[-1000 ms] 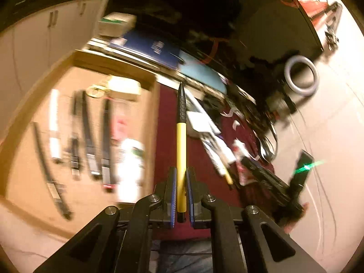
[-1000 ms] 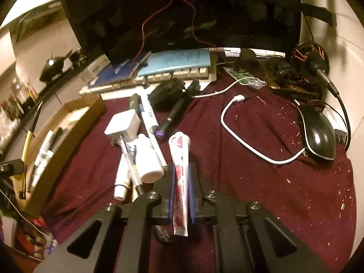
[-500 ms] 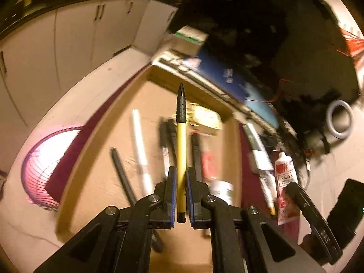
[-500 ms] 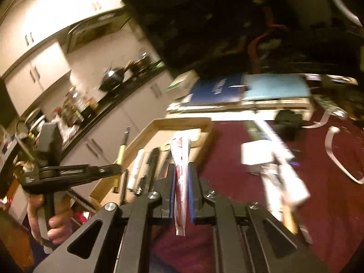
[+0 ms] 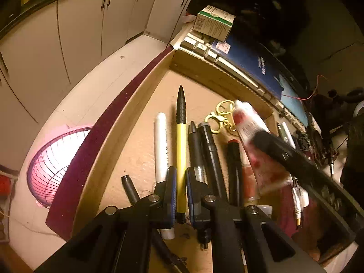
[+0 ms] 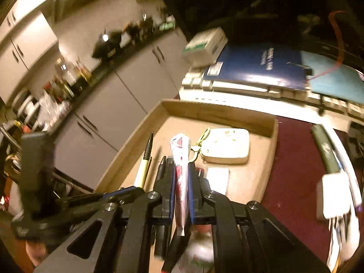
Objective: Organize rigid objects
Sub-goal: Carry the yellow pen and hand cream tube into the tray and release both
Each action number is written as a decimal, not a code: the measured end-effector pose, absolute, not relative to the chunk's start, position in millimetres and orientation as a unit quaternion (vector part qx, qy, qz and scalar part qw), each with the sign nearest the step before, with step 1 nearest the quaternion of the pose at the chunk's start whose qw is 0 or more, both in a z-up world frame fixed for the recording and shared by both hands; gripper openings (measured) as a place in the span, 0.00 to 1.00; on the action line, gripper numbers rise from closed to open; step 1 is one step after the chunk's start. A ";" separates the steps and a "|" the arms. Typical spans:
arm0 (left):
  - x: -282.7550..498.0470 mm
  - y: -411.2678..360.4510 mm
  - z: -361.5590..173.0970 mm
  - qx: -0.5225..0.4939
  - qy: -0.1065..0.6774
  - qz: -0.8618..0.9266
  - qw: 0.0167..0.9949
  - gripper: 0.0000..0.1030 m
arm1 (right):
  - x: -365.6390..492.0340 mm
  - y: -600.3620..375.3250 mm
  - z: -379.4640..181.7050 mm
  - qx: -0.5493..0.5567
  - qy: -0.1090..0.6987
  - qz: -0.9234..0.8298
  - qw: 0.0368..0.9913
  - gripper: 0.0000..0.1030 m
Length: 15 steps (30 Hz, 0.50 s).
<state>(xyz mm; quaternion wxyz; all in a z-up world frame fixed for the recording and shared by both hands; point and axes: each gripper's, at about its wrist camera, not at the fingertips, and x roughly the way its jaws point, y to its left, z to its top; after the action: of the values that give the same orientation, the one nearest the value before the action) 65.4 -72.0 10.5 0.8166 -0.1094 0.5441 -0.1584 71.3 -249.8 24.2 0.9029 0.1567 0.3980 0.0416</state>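
My left gripper [image 5: 181,193] is shut on a yellow pen with a black tip [image 5: 181,136] and holds it low over the cardboard tray [image 5: 145,95], between a white marker [image 5: 161,145] and dark pens [image 5: 204,150]. My right gripper [image 6: 182,188] is shut on a white and red tube [image 6: 180,157] and holds it over the same tray [image 6: 218,111]. The tube also shows in the left wrist view [image 5: 252,136], blurred, to the right of the pens. The left gripper and yellow pen [image 6: 144,163] show in the right wrist view at the left.
The tray holds gold key rings [image 5: 219,116], a white box [image 6: 225,145] and several pens. A keyboard [image 5: 204,50] with a blue book [image 6: 257,66] and a small carton [image 5: 213,22] lies behind it. More items lie on the maroon cloth [image 6: 293,159]. A pink basket [image 5: 52,159] stands below.
Both grippers have moved left from the cloth to over the tray and lower. The yellow pen now hangs just above the row of pens, and the tube has come in beside it.
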 end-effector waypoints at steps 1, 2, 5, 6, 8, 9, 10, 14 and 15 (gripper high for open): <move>66.9 -72.8 9.3 -0.109 0.546 -0.158 0.815 0.07 | 75.8 -249.4 23.2 0.156 0.404 0.039 0.901 0.09; 67.3 -72.7 7.5 -0.109 0.550 -0.159 0.813 0.07 | 81.8 -249.2 21.3 0.157 0.411 0.036 0.897 0.09; 66.8 -71.9 6.8 -0.106 0.550 -0.154 0.814 0.07 | 90.6 -247.6 14.9 0.160 0.423 0.036 0.891 0.10; 67.1 -71.8 6.9 -0.106 0.551 -0.153 0.814 0.07 | 91.4 -247.3 13.3 0.161 0.425 0.037 0.890 0.10; 68.0 -72.7 7.2 -0.102 0.552 -0.150 0.814 0.07 | 94.5 -245.7 9.4 0.163 0.431 0.039 0.886 0.10; 67.4 -74.5 7.3 -0.096 0.551 -0.149 0.815 0.07 | 95.7 -245.1 8.1 0.164 0.434 0.036 0.885 0.11; 66.4 -76.2 7.5 -0.090 0.549 -0.147 0.818 0.07 | 96.6 -244.7 7.2 0.163 0.435 0.034 0.885 0.12; 62.9 -79.3 8.4 -0.081 0.546 -0.152 0.820 0.07 | 99.6 -244.3 -0.1 0.163 0.451 0.038 0.876 0.16; 61.8 -80.3 8.8 -0.080 0.545 -0.155 0.820 0.08 | 100.0 -244.8 -0.6 0.164 0.452 0.040 0.876 0.16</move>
<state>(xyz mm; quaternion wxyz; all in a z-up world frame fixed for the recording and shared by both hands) 61.8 -80.3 8.8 0.8203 -0.0797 0.5446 -0.1553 100.0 -244.8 -0.6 0.8758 0.1641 0.4522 0.0399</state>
